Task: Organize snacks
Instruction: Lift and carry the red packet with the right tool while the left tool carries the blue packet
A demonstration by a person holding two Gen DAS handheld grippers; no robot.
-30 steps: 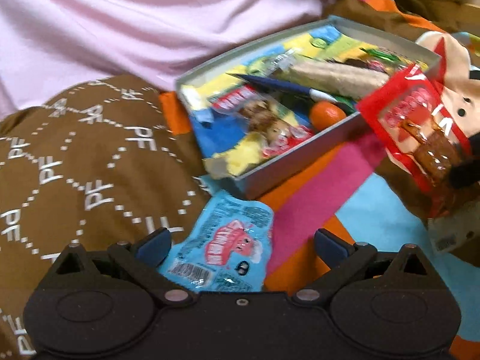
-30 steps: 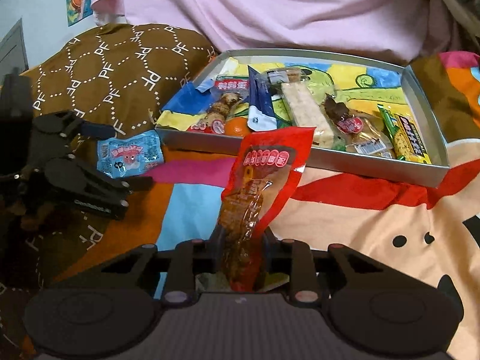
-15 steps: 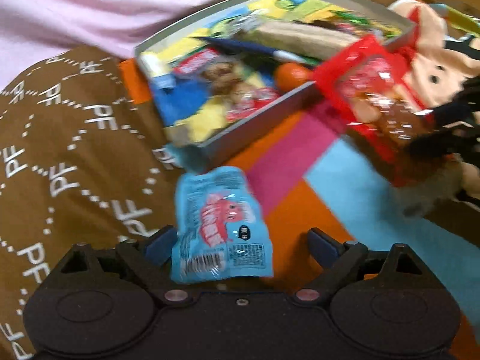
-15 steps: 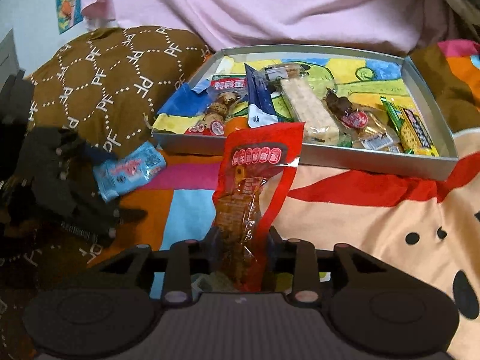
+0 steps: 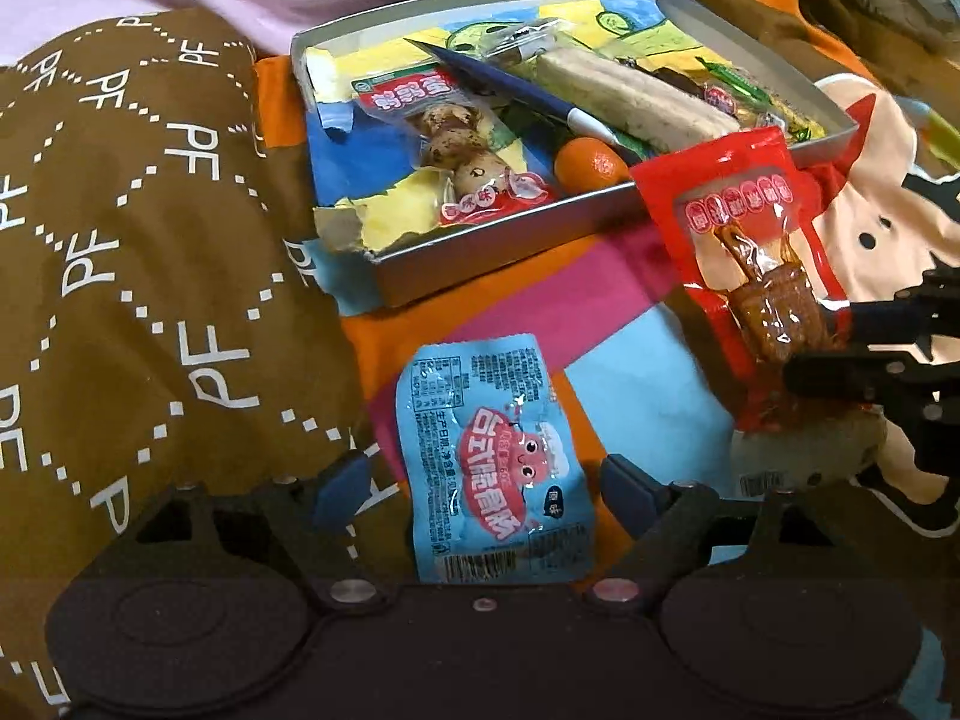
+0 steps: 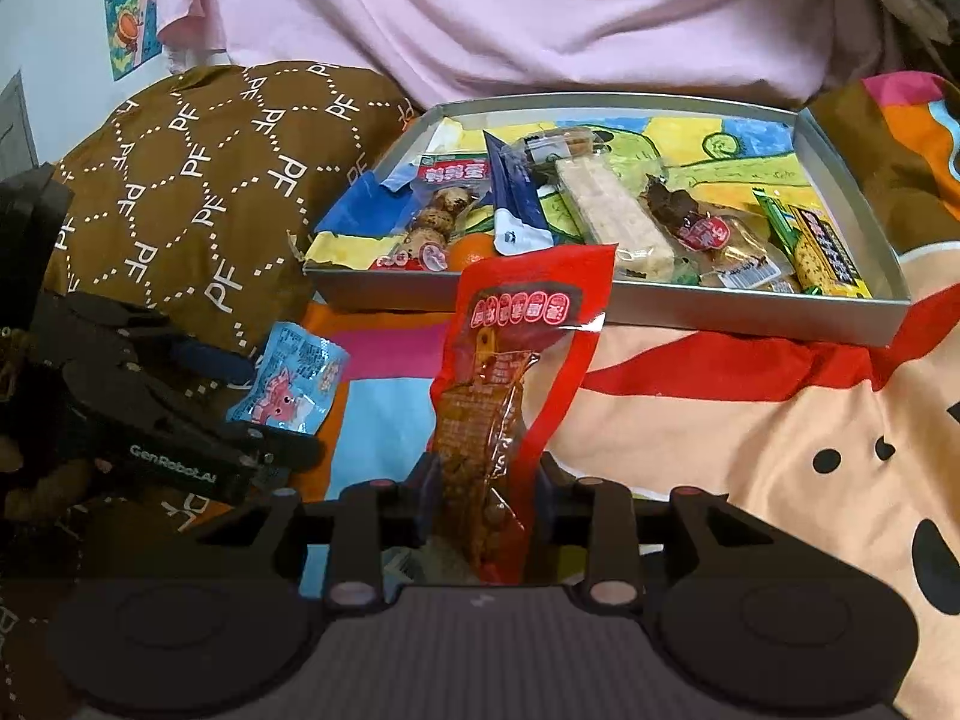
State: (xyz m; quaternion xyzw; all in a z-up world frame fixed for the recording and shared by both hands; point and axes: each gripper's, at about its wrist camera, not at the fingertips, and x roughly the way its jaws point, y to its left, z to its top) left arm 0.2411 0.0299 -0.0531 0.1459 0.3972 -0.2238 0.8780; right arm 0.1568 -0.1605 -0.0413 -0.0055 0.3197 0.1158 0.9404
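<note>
- Nearest, two grippers are in view and two loose packets sit outside the tray, one with each gripper.
- Left gripper (image 5: 480, 489): its jaws stand wide and have just been closing; the blue packet (image 5: 495, 468) lies between the blue pads, and neither pad presses on it, so it is not gripped.
- Blue packet: light blue film with a red cartoon face, white characters and a barcode at its near edge; it lies flat on the colourful blanket (image 5: 636, 360), just beside the brown patterned cushion (image 5: 150, 210).
- Right gripper (image 6: 483, 495): narrowly parted jaws clamped on the lower end of the red packet (image 6: 516, 348), which stands upright above the blanket.
- Red packet: red film with a row of round labels across the top and a clear window showing a brown snack.
- Farther off, one grey tray (image 6: 606, 303) rests on the blanket, with a bright drawing as its floor.
- Inside it I count one small orange (image 5: 588, 165), one egg packet (image 5: 462, 150), one dark blue sachet (image 6: 516, 204), one long pale bar (image 6: 612, 216), and a yellow-green packet (image 6: 822, 246) at the right end; the small pieces between them are too jumbled to count.
- Behind the tray lies pink cloth (image 6: 540, 12).
</note>
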